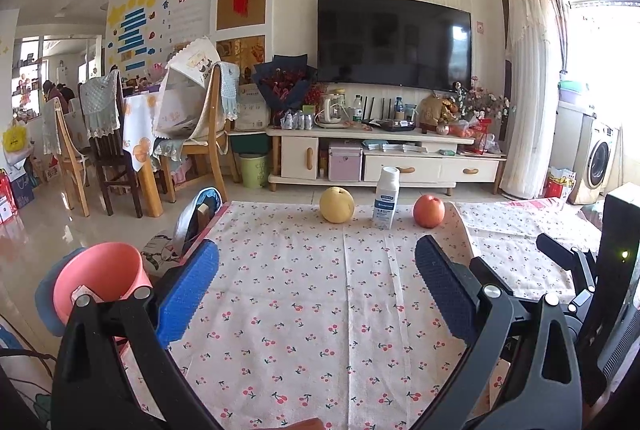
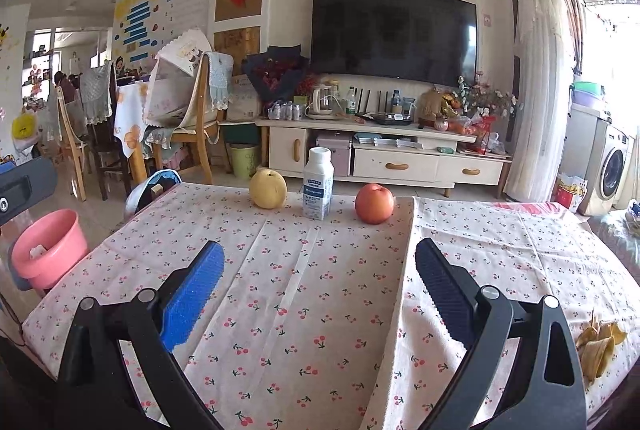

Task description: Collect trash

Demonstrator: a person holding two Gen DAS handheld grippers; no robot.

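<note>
Tablecloth [image 2: 320,290]; peel [image 2: 598,348] right-view only.

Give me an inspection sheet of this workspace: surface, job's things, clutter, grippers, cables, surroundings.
Surface: table under a cherry-print cloth, creased, with a second cloth overlapping on the right.
Job's things: banana peel near the table's right edge; white bottle upright at the far edge; pink bin on the floor left of the table, something pale inside.
Clutter: yellow pear left of the bottle, red apple right of it, both apart from it.
Grippers: left gripper open, holding nothing; right gripper open, holding nothing.
Cables: nothing seen on the table.
Surroundings: television over a crowded cabinet, dining chairs at left, washing machine at right.
</note>
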